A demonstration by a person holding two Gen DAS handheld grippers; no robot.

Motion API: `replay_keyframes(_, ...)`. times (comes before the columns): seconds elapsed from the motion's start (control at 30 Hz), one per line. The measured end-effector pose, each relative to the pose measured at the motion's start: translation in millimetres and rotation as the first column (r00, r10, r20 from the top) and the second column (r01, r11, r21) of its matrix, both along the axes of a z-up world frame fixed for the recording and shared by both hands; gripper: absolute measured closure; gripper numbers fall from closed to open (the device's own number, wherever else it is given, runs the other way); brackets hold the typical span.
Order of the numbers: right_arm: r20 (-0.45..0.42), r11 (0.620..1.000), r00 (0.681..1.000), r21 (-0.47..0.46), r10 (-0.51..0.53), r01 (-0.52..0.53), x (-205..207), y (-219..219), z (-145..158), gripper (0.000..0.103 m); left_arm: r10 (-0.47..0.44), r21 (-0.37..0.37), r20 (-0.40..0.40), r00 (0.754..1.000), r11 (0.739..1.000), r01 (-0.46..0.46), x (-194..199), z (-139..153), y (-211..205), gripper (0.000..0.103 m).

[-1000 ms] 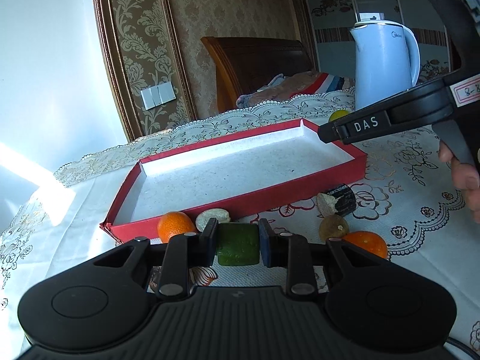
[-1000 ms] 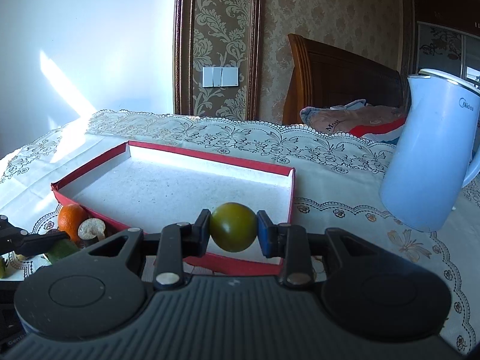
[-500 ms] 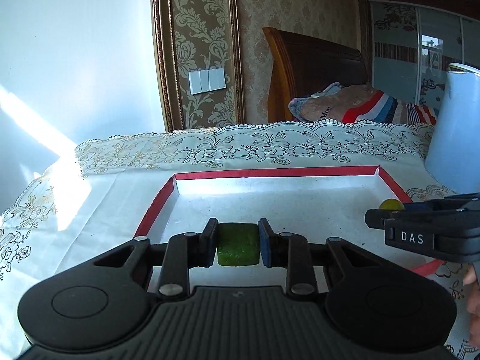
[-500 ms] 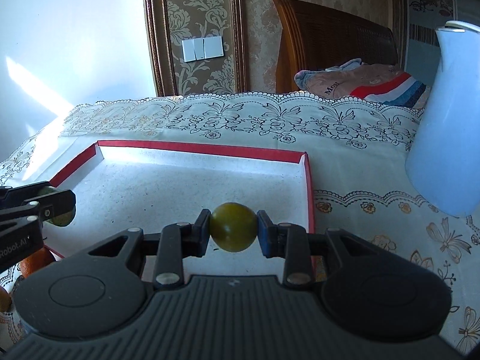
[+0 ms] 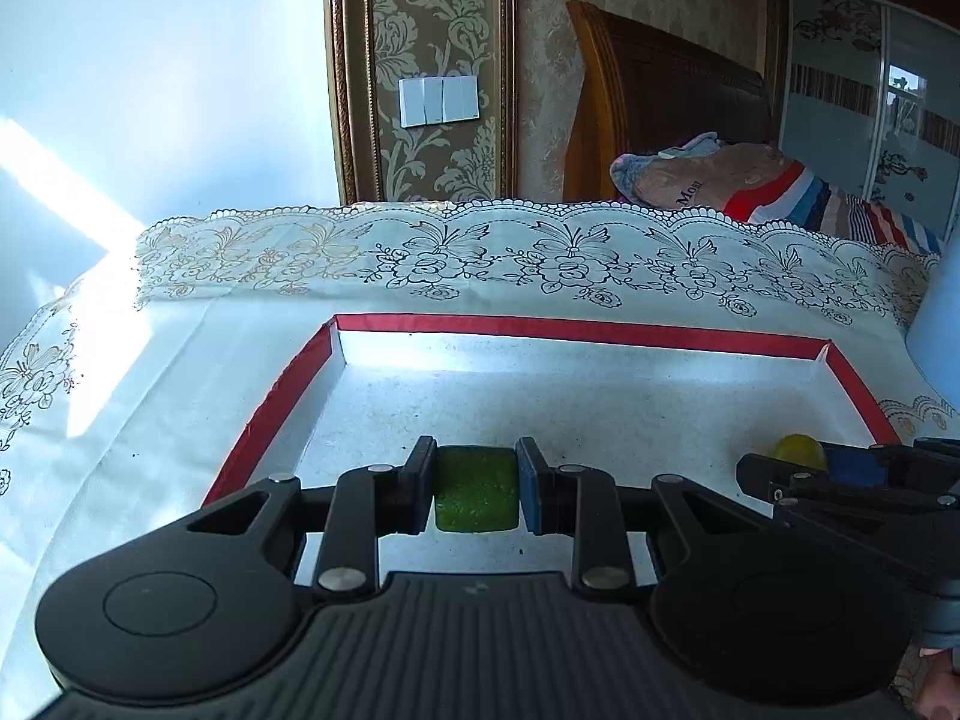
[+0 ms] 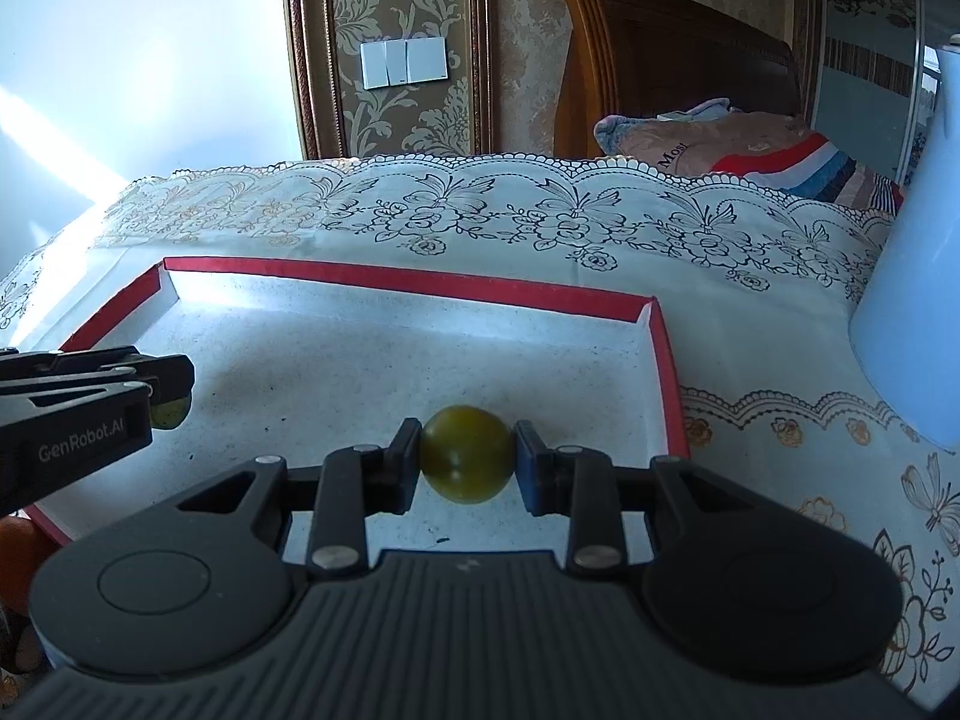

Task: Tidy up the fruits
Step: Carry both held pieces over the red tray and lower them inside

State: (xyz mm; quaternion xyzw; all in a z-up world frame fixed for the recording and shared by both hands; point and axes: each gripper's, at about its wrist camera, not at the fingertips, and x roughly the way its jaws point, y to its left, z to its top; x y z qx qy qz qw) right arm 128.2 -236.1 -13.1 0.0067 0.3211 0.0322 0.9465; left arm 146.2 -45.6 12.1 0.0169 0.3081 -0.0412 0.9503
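The left gripper (image 5: 476,489) has its jaws closed on a green block-shaped fruit (image 5: 476,489), flat-sided and pebbly on its face, held just above the white floor of the red-edged tray (image 5: 576,329), near the tray's front left part. The right gripper (image 6: 465,463) has its jaws clamped on a round olive-green fruit (image 6: 465,463), which hangs over the tray's right half, not far from the right rim.

From the left wrist view the right gripper comes in at the right edge, low over the tray floor, with a bit of its yellow-green fruit showing past its tip. From the right wrist view the left gripper reaches in at the left edge, and its side carries the printed words "GenRobot.AI"; a sliver of its green fruit shows under its tip.

The tray sits on a counter spread with a white lace cloth (image 6: 540,210) drawn with flowers and butterflies. An orange (image 6: 21,546) lies outside the tray at its near left corner, mostly hidden. A pale blue kettle (image 6: 912,312) stands on the cloth to the right of the tray.

Behind the counter is a wooden headboard (image 5: 660,102) and a pillow (image 6: 708,138) with lettering that begins "Mos"; the rest cannot be read. A bank of white wall switches (image 5: 438,99) sits on patterned wallpaper.
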Motion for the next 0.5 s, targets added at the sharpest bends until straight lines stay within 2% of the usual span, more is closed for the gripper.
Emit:
replay_keyframes(0.17,-0.009,1.0,1.0,-0.003,-0.001,0.001,10.2,2.4,-1.4,0.072,0.013,0.009,-0.027,1.0,1.0,-0.013,8.3,-7.1,0.3,0.075)
replay_keyframes(0.5,-0.017,1.0,1.0,-0.014,0.008,-0.008,8.4,3.6,-1.5,0.071,0.018,0.067,-0.003,1.0,0.998,-0.018,3.3,-8.4,-5.8,0.074)
